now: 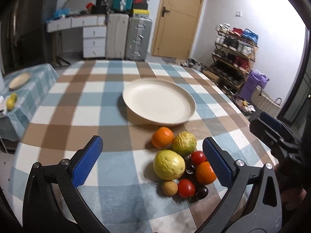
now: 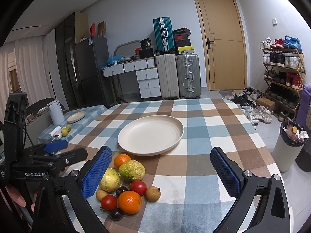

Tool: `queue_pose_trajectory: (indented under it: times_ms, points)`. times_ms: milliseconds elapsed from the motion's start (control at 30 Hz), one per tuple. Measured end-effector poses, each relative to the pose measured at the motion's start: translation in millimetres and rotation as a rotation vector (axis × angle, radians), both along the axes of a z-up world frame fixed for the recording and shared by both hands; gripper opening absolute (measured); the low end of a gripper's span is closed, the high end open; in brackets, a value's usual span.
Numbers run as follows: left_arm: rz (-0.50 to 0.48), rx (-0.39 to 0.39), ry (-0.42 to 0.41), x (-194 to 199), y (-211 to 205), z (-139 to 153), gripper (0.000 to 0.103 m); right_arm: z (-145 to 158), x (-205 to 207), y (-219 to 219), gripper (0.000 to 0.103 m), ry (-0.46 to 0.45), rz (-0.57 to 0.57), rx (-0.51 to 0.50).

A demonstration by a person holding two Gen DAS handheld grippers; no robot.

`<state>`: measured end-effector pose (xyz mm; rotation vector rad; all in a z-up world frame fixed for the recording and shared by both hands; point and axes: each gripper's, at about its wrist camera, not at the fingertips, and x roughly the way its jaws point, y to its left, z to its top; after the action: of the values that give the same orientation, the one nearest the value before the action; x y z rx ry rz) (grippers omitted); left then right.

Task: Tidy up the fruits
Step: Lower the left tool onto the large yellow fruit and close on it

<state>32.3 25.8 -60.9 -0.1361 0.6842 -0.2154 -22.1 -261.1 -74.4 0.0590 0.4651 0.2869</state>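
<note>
Though left blurs, second longan (image 2: 153, 194) rightward.

The left hand-held gripper (image 1: 152, 164) fills the lower part of its own view, its blue-padded fingers (image 1: 87, 163) spread wide with nothing between them. The right hand-held gripper (image 2: 162, 171) sits likewise at lower centre of its view, jaws wide apart, gripping nothing.

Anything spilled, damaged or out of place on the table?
Nothing stands out. The fruit pile sits loose on the checked tablecloth in front of the cream plate, which is upright. Left gripper and right gripper are both open.
</note>
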Motion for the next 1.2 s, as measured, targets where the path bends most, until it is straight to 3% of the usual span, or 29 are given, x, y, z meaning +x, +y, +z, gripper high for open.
queue_pose_trajectory:
  times_ms: [200, 467, 600, 667, 700, 833, 1200]
  points:
    - [-0.063, -0.048, 0.066, 18.5, -3.5, -25.3, 0.102, -10.6, 12.5, -1.7, 0.103, 0.029, 0.0, 0.006]
    - [-0.151, -0.125, 0.156, 40.2, -6.0, -52.8, 0.088, -23.5, 29.4, -1.3, 0.103, 0.057, 0.004, 0.004]
    - [-0.193, -0.178, 0.191, 47.4, -4.5, -61.5, 0.075, -30.2, 37.4, -3.6, 0.103, 0.075, -0.001, 0.004]
    - [-0.229, -0.215, 0.21, 51.6, -4.2, -65.8, 0.06, -32.5, 41.7, -3.7, 0.103, 0.082, -0.003, 0.006]
    - [-0.241, -0.232, 0.221, 52.9, -3.3, -67.4, 0.046, -33.0, 42.8, -4.1, 0.103, 0.085, -0.004, 0.006]
    - [-0.261, -0.27, 0.236, 55.5, -1.1, -69.8, 0.045, -34.6, 45.5, -2.8, 0.103, 0.089, -0.005, 0.003]
    - [-0.294, -0.277, 0.233, 56.2, 1.7, -72.0, 0.046, -38.7, 52.9, 2.3, 0.103, 0.11, -0.001, -0.014]
